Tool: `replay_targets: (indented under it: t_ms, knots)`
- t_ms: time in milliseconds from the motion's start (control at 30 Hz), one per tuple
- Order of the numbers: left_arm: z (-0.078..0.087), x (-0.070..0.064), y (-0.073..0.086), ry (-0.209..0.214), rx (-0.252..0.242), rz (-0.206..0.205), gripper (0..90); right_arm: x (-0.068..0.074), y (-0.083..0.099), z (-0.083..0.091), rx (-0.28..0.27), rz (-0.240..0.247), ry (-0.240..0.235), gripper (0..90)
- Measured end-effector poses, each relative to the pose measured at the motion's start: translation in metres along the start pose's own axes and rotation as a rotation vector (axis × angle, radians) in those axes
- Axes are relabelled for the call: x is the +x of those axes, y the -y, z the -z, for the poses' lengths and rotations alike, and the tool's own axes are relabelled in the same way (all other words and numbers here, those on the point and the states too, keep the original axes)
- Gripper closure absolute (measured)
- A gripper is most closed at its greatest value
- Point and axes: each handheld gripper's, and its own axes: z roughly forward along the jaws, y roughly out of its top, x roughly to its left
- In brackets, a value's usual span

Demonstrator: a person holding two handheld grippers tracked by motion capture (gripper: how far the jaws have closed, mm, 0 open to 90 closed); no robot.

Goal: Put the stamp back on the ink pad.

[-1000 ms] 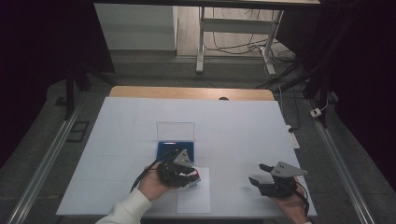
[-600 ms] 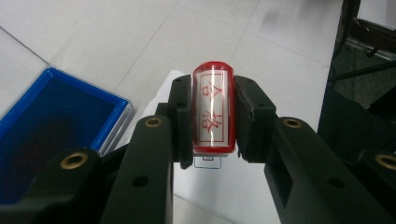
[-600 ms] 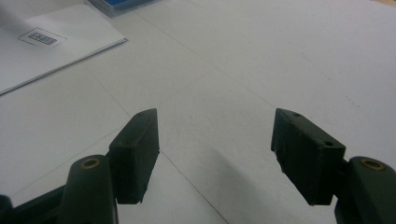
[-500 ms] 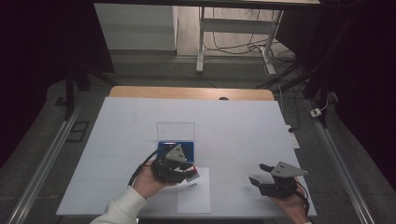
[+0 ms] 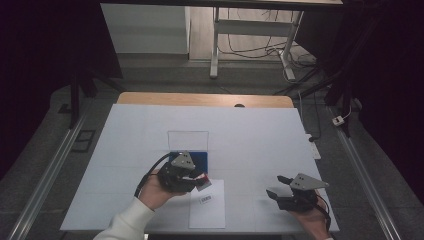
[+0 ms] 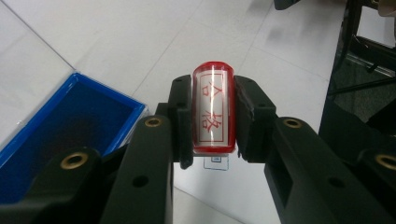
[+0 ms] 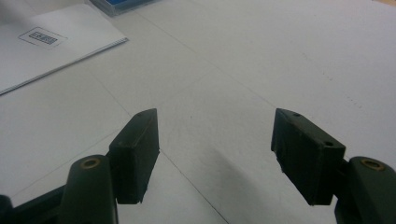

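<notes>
My left gripper is shut on a red cylindrical stamp with red characters on its clear face. In the high view the stamp hangs just above the top edge of a white paper sheet that carries a small barcode label. An open blue ink box lies just behind the left gripper, and in the left gripper view it sits to the left of the jaws. My right gripper rests open near the table's front right, and nothing is between its fingers.
A clear lid lies behind the blue box. The table is covered in white. In the right gripper view the paper sheet and its barcode label lie at the upper left.
My left gripper has shifted slightly left and away with the stamp still in it. The right gripper has not moved.
</notes>
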Motion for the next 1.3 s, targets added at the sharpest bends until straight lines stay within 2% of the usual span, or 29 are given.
replay_targets:
  t_ms: [633, 1300]
  knots:
    - [0.011, 0.02, 0.002, -0.043, -0.021, 0.05, 69.8, -0.001, 0.001, 0.0, 0.003, -0.004, 0.003, 32.3]
    - [0.012, 0.047, 0.0, -0.095, -0.011, 0.111, 69.8, -0.001, 0.001, 0.0, 0.007, 0.0, 0.006, 32.4]
